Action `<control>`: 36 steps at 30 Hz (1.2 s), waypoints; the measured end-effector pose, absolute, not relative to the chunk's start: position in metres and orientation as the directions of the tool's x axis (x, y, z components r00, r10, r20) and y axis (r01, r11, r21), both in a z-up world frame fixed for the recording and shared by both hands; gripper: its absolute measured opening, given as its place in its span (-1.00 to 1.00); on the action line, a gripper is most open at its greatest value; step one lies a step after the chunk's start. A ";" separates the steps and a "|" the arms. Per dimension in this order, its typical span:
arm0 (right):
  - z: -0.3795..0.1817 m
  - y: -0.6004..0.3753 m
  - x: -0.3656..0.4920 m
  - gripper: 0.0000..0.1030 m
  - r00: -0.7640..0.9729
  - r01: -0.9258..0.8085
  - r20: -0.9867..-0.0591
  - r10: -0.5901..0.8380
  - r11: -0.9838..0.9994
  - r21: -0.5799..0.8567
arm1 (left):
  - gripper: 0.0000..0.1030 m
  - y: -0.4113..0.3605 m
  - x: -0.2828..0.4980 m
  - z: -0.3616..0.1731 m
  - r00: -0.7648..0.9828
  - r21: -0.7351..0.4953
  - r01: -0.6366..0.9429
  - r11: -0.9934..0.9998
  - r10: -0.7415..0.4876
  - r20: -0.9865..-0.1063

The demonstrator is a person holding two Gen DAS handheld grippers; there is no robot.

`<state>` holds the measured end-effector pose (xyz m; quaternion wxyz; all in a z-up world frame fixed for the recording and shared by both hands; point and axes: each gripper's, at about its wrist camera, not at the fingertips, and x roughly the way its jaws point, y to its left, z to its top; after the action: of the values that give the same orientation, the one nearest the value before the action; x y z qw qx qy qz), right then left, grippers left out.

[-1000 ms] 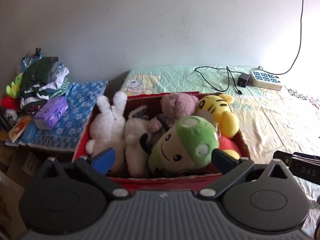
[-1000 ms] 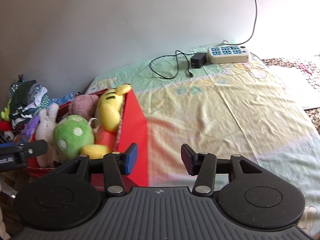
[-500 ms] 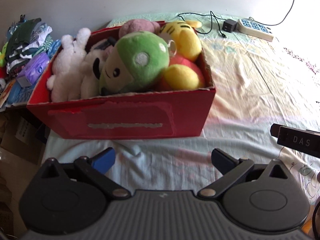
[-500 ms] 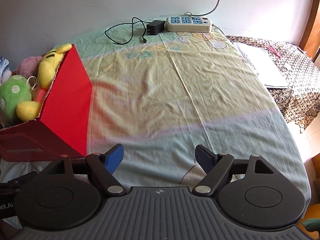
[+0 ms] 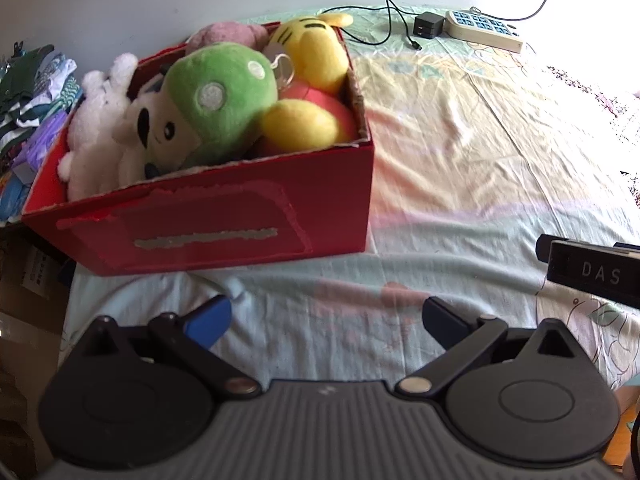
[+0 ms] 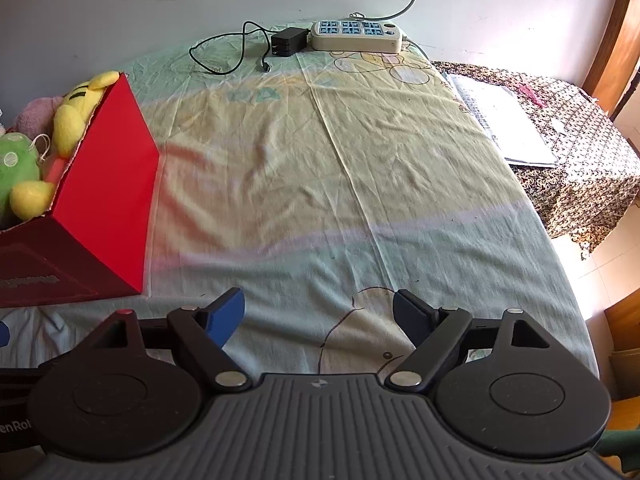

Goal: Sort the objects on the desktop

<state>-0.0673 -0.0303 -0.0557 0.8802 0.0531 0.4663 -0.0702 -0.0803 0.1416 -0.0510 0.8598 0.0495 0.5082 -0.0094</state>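
While both tools are hovering above the bedsheet (image 6: pixel 360 184), I am holding the left gripper (image 5: pixel 326 322) with its jaws spread wide and gripping nothing, just short of the red box (image 5: pixel 224 224). That box is sitting at the sheet's left side, crammed with plush toys: a green plush (image 5: pixel 216 92) on top, a yellow tiger plush (image 5: pixel 316 50) at the far right corner, a white rabbit plush (image 5: pixel 96 128) along the left wall and a pink plush (image 5: pixel 224 34) at the back. Only the left wrist view is showing the rabbit and the folded clothes (image 5: pixel 28 88) stacked beyond the box. The right gripper (image 6: pixel 318 316) is likewise gaping apart and empty, over bare sheet to the right of the box. Its camera alone is taking in the patterned cloth (image 6: pixel 576 128) with papers (image 6: pixel 504 124) at the right. Both views are catching the power strip (image 6: pixel 356 34) and black adapter (image 6: pixel 288 42) near the wall.
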 end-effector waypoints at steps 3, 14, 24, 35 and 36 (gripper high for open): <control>-0.057 -0.022 -0.063 0.62 0.556 0.163 -0.829 -0.064 0.986 0.034 | 0.98 0.151 -0.081 -0.053 0.479 0.089 0.056 0.994 0.052 -0.876; -0.061 0.027 -0.062 0.62 0.553 0.198 -0.830 -0.079 0.979 0.039 | 0.98 0.211 -0.073 -0.051 0.479 0.136 0.112 0.984 0.067 -0.875; -0.082 0.104 -0.079 0.62 0.491 0.264 -0.864 -0.111 0.964 0.026 | 0.98 0.288 -0.064 -0.064 0.437 0.132 0.181 0.974 0.041 -0.898; -0.077 0.191 -0.066 0.62 0.512 0.156 -0.858 -0.044 0.987 0.043 | 0.98 0.363 -0.066 -0.056 0.476 0.125 0.143 0.982 0.043 -0.879; -0.073 0.196 -0.065 0.62 0.514 0.131 -0.857 -0.040 0.991 0.032 | 0.98 0.365 -0.066 -0.054 0.478 0.115 0.135 0.984 0.037 -0.877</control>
<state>-0.0645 0.1959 -0.0734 0.8689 0.0464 0.4903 -0.0493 -0.0659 0.3653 -0.0537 0.8556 0.0844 0.5100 -0.0286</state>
